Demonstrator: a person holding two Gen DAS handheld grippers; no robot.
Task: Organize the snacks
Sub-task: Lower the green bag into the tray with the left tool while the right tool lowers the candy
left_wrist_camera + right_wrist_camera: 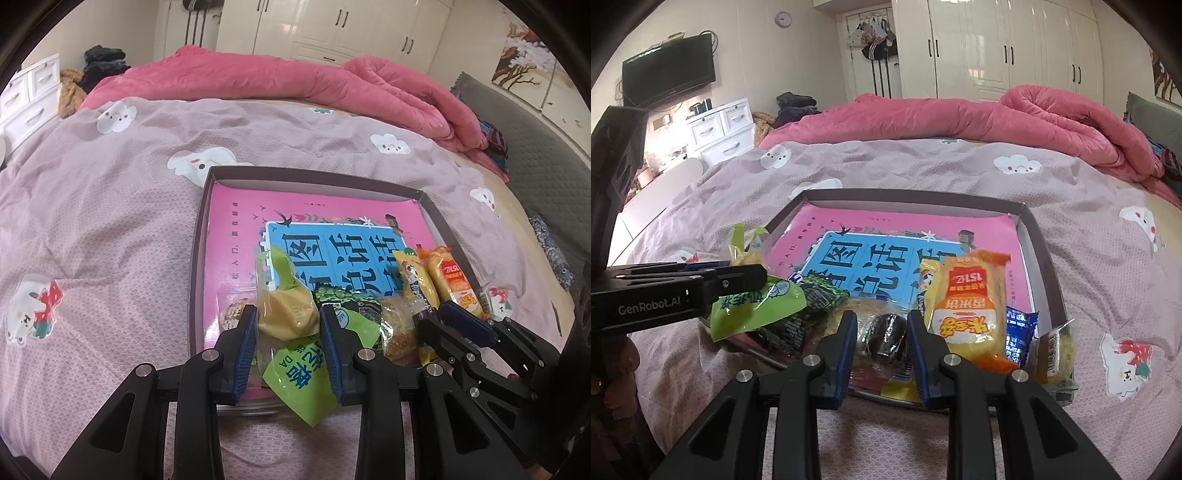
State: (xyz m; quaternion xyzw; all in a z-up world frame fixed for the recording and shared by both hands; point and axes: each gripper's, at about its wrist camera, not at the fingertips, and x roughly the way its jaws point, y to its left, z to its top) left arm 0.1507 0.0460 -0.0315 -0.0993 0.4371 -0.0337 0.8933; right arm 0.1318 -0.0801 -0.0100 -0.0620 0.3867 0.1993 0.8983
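Observation:
A shallow box [317, 176] with a pink and blue printed bottom lies on the bed and holds several snack packets along its near edge. My left gripper [289, 317] is shut on a green and clear packet with a yellow cake [286, 314], held over the box's near left corner. My right gripper [881, 325] is open, its fingers on either side of a dark wrapped snack [886, 334] in the box, not closed on it. A yellow and orange packet [967, 306] lies just to its right. The right gripper also shows in the left wrist view [454, 317].
The box also holds a dark green packet [812, 295], a blue packet [1019, 332] and a clear packet of yellow cake [1054, 350] at the near right corner. A rolled pink quilt [960, 114] lies across the far side of the bed. White drawers [724, 129] stand at the left.

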